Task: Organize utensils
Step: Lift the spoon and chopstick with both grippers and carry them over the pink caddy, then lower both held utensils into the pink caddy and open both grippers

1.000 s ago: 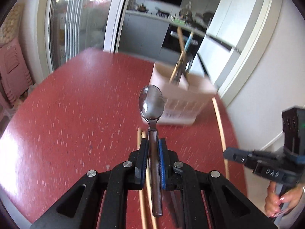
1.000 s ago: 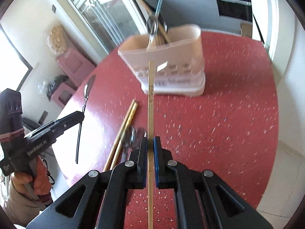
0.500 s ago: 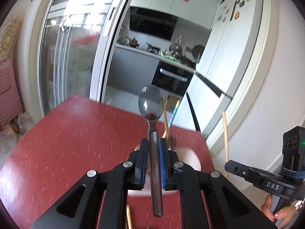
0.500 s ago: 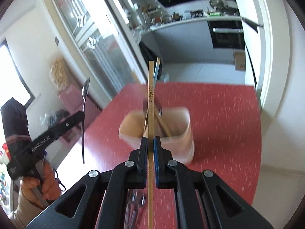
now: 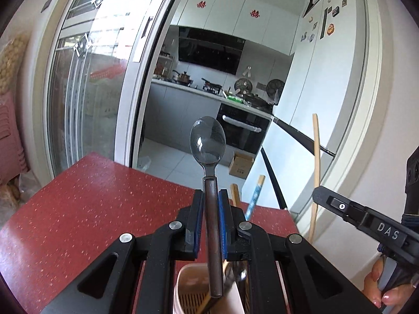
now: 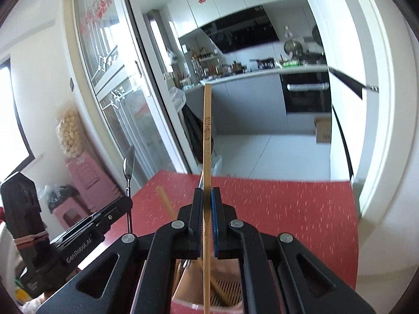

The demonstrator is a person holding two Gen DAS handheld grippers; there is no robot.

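Observation:
My left gripper (image 5: 211, 196) is shut on a steel spoon (image 5: 208, 141), held upright with its bowl up and its handle end hanging over the pink utensil holder (image 5: 183, 290) below. My right gripper (image 6: 207, 196) is shut on a wooden chopstick (image 6: 207, 130), upright, its lower end over the same pink holder (image 6: 230, 301). The holder has a slatted bottom and holds other chopsticks and utensils. Each gripper shows in the other's view: the right gripper (image 5: 318, 196) with its chopstick (image 5: 315, 157), the left gripper (image 6: 125, 204) with the spoon (image 6: 128, 162).
The holder stands on a red speckled table (image 5: 78, 209). Behind it are a glass sliding door (image 5: 86, 91), a kitchen and a white fridge (image 5: 309, 104). Pink stools (image 6: 83, 183) stand at the left.
Both grippers have tilted upright and moved over the holder, which has dropped from mid-frame to the bottom edge of each view. Spoon and chopstick stay gripped.

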